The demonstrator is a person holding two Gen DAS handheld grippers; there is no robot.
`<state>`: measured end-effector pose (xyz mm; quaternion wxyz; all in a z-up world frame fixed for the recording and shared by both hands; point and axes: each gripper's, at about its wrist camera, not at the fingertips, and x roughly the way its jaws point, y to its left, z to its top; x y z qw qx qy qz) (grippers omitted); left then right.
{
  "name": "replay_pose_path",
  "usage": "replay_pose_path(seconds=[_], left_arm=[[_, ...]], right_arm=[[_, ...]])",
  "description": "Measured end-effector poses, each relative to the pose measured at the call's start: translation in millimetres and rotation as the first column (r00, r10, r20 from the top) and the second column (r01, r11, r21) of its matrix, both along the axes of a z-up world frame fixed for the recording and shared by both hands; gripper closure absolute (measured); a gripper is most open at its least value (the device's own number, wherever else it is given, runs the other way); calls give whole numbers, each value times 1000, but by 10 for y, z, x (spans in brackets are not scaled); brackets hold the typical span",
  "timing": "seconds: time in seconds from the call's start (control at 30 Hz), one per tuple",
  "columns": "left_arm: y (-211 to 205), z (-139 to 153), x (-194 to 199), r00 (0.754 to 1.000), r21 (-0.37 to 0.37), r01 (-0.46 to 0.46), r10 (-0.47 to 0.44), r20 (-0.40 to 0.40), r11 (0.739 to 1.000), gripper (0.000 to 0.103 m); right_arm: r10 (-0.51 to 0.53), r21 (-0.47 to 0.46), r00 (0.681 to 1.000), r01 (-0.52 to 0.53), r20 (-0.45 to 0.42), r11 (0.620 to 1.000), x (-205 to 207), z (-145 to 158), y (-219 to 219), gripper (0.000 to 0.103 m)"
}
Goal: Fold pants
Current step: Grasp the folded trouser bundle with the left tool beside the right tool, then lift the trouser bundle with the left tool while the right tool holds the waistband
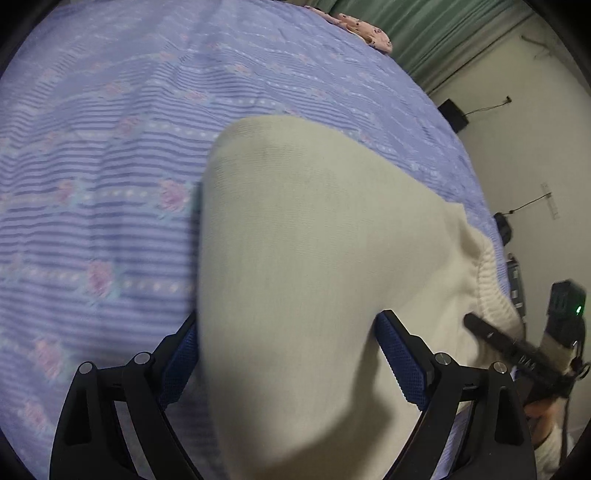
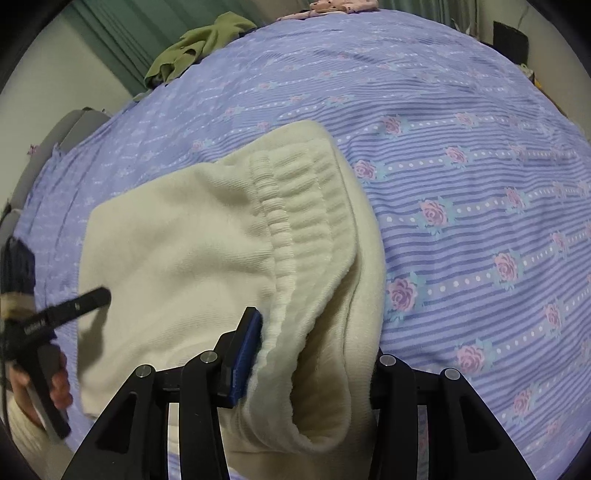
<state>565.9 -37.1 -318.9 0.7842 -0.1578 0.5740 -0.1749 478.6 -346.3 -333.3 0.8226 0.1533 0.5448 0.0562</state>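
The cream pants [image 2: 207, 258] lie on the bed [image 2: 461, 184], their ribbed waistband bunched between the jaws of the right hand-held gripper [image 2: 314, 354], which is clamped on it. The left hand-held gripper [image 1: 288, 354] stands wide, the pants' cloth passing between its jaws unpinched.

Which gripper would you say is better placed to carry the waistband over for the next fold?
Right gripper: probably, its jaws already pinch the pants at the ribbed waistband; the left gripper is open.

Striped floral bedspread [image 2: 461, 122], green garment [image 2: 192, 48] (crumpled), curtain [image 1: 417, 33].
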Motion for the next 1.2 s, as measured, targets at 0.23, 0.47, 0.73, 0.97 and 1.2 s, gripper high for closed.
replay_pose_path(seconds=[0.23, 0.47, 0.73, 0.97, 1.2], left_arm=[[1, 100, 68, 993, -83, -108, 103, -65, 991, 51], [-67, 576, -142, 991, -28, -132, 132, -5, 991, 72], [-295, 1322, -684, 989, 81, -83, 72, 127, 993, 72], [-393, 2002, -1373, 972, 147, -86, 51, 227, 985, 72], [-394, 2630, -2119, 941, 160, -158, 100, 323, 974, 72]], right_arm=[[-29, 27, 1000, 29, -12, 999, -2, -28, -70, 60], [-21, 25, 999, 21, 31, 999, -119, 294, 4, 65], [22, 3, 991, -23, 128, 1000, -604, 970, 12, 68], [64, -18, 978, -62, 197, 998, -1225, 1659, -32, 68], [136, -30, 949, -133, 286, 991, -1835, 2338, -26, 68]])
